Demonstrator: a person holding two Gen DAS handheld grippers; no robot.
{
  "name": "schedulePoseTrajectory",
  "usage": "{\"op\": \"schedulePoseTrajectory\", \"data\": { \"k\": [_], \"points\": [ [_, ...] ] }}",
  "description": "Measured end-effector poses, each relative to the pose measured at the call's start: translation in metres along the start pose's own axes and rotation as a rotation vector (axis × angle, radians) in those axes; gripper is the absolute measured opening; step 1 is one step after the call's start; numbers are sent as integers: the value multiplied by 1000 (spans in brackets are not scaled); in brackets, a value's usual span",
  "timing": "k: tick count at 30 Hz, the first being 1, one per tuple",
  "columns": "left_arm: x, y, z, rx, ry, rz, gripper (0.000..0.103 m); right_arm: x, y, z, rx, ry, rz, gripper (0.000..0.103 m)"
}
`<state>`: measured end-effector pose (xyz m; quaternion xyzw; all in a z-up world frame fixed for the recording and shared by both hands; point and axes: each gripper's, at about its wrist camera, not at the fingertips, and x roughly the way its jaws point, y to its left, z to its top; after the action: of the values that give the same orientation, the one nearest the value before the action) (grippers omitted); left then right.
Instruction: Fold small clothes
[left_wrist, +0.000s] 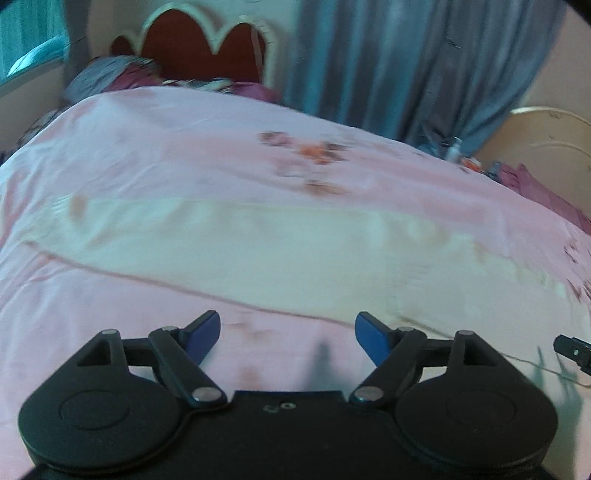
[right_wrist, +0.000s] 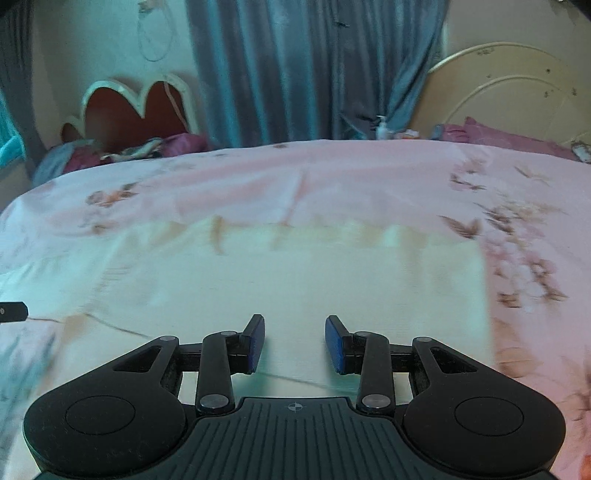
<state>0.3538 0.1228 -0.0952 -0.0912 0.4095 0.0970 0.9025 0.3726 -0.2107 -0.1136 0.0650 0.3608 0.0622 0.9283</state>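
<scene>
both grippers released over the cloth

left gripper (left_wrist: 288, 338): jaws spread wide, blue pads (left_wrist: 371, 338) apart, nothing between them. it sits over the pink bedsheet (left_wrist: 166, 155). the cloth (left_wrist: 229, 251), pale cream and lying flat, is ahead of the fingers and runs across the view from left to far right; its near edge passes just ahead of the right pad. no contact visible. a black piece of the other gripper shows at the far right edge.

right gripper (right_wrist: 294, 343): jaws apart, narrower gap than the left, holding nothing. the cloth (right_wrist: 295, 273) lies directly under and ahead of the fingers, flat on the bedsheet (right_wrist: 369, 177); its right edge is to the right of the fingers and its far edge is well ahead. cannot tell whether the pads touch the fabric.

beyond the bed, ahead of both: red headboard (right_wrist: 136, 114) to the left, grey-blue curtain (right_wrist: 295, 74) centre. both views are motion-blurred.
</scene>
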Motion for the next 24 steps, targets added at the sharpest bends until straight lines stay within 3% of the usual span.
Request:
{"op": "schedulePoseTrajectory", "data": {
  "k": [9,15,18,24],
  "points": [
    [14,116,10,-215,30,41,77,25,82,6,-16,12,42,36],
    [33,182,19,-369,39,26,64,44,120,8,-31,23,41,36],
    [43,205,23,-446,20,-2,60,54,129,9,-34,27,26,36],
    [61,222,36,-506,-39,-32,60,69,131,10,-10,37,-12,36]
  ]
}}
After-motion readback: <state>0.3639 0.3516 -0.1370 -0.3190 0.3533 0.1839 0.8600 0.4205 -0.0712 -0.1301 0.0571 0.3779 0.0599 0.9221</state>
